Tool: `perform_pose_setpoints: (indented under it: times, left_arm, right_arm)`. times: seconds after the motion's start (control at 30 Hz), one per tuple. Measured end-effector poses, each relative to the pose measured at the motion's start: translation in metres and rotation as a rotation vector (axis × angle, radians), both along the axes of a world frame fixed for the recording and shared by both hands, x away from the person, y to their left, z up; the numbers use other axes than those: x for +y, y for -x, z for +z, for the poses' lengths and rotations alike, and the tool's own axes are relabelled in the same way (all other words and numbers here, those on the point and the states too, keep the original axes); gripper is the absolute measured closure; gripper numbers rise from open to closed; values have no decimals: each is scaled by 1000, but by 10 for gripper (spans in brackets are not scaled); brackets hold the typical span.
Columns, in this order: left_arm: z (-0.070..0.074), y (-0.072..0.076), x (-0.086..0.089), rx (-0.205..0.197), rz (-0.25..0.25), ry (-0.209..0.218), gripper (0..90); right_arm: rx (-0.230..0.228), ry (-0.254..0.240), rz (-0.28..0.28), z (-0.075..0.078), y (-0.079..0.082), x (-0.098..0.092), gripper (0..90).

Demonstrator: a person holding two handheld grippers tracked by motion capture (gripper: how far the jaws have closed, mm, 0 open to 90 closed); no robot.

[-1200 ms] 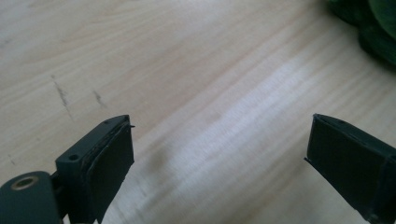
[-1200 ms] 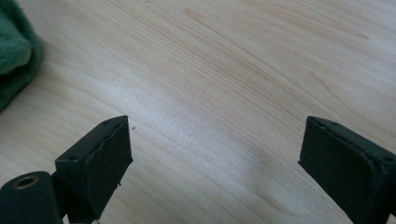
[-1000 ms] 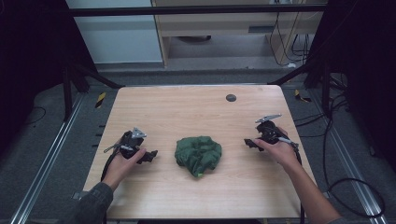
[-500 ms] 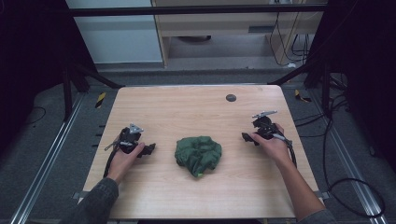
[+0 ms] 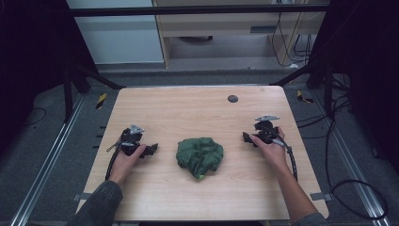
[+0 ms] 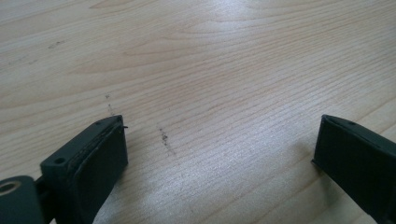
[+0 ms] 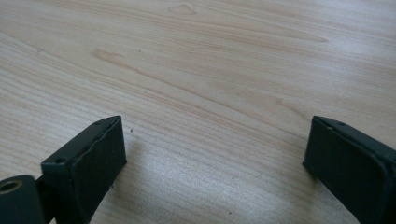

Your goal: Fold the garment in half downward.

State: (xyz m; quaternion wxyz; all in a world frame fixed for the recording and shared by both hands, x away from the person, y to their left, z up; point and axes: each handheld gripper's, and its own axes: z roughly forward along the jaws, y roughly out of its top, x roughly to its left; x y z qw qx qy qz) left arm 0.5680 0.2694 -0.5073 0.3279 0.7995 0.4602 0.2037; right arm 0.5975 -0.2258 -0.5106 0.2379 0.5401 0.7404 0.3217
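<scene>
A crumpled green cloth point(image 5: 200, 156) was seen at mid-bench point(image 5: 188, 108), between the two grippers and apart from both. The left gripper point(image 5: 149, 150) and right gripper point(image 5: 246, 138) were held low with jaws spread wide and empty. A shallow pinch could snag one fold only, and the bundle might be dragged.

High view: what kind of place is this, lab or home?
Most likely a lab or data-collection rig: a bare wooden table inside a dark metal frame, cables trailing across grey floor, and a crumpled green cloth as the lone prop.
</scene>
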Motion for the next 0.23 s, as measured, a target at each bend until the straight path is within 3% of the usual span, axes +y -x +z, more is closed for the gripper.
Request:
perform_pose_setpoints:
  times: [0.07,0.23]
  left_arm:
    - [0,0,0,3,4,-4,0]
    - [0,0,1,6,7,-2,0]
  right_arm:
    - [15,-1,-57,-1,0,3,3]
    - [17,-4,-80,-1,1,4,3]
